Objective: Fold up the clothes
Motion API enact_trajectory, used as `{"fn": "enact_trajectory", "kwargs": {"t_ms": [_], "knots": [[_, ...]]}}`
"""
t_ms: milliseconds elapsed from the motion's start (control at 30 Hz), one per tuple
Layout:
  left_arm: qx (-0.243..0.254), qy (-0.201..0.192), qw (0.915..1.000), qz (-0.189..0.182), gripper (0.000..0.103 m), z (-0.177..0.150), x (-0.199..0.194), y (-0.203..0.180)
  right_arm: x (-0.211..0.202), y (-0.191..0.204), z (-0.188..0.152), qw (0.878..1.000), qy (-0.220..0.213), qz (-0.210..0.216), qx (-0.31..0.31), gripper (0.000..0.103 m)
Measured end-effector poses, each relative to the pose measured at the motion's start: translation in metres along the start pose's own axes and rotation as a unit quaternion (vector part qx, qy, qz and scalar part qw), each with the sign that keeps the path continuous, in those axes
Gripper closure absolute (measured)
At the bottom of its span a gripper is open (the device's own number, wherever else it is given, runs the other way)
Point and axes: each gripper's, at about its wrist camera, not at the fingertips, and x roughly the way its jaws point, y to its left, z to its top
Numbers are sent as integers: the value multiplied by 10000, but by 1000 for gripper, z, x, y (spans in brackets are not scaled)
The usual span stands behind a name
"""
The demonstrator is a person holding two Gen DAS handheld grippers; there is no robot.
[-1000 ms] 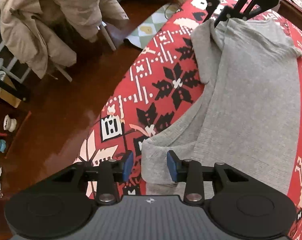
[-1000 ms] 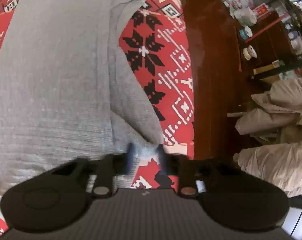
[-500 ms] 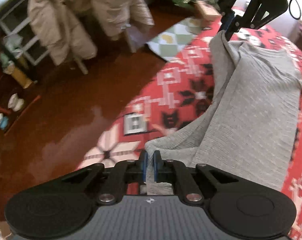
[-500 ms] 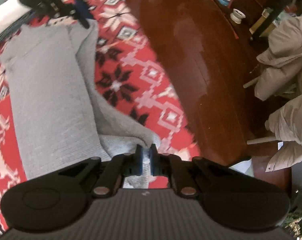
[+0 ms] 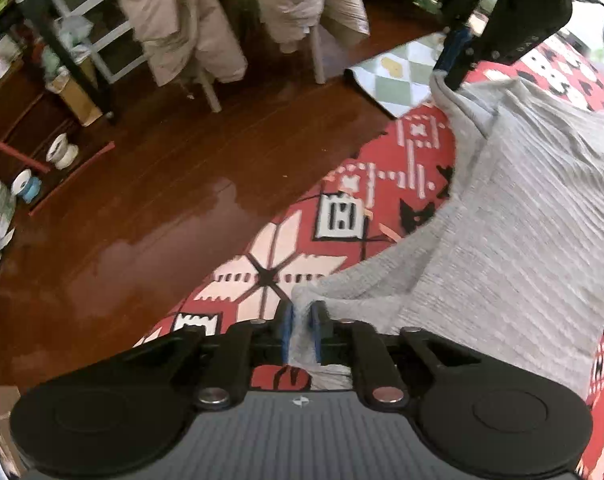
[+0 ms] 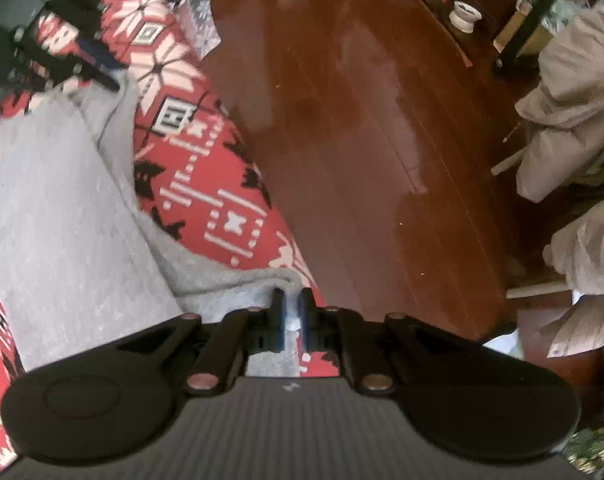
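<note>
A big red patterned blanket (image 5: pixel 365 184) lies by the wood floor (image 5: pixel 150 200), with the gray shirt (image 5: pixel 533 232) spread on it. The left gripper (image 5: pixel 300 330) and right gripper (image 6: pixel 290 314) each pinch one corner tight, probably to fold its side edge over

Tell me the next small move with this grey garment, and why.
Probably carry both pinched corners across and lay that edge over the middle of the grey garment. The left gripper and right gripper each clamp a corner of the same side edge, already lifted off the red patterned cover, while the rest lies flat.
</note>
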Motion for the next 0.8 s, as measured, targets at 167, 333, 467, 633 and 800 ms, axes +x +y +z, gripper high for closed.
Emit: {"fn": "enact_trajectory", "kwargs": {"t_ms": [167,333,467,633,800], "knots": [[-528,-208,9984,10,84,8,-14,12,-15,-28,-7,9951,-430,-5,896,77],[-680,-729,9948,-206,62,35,-38,7,-53,-52,-49,9639,-1194,-133,2375,76],[-702,-976,9899,-749,58,66,-40,-11,-75,-39,-113,9376,-1297,-374,3205,70],[-369,-880,9881,-1208,58,106,-12,-52,-81,6,-194,9196,-806,-967,3721,66],[-263,-649,9861,-1506,58,138,15,-80,-81,38,-273,8984,-353,-1299,4180,65]]}}
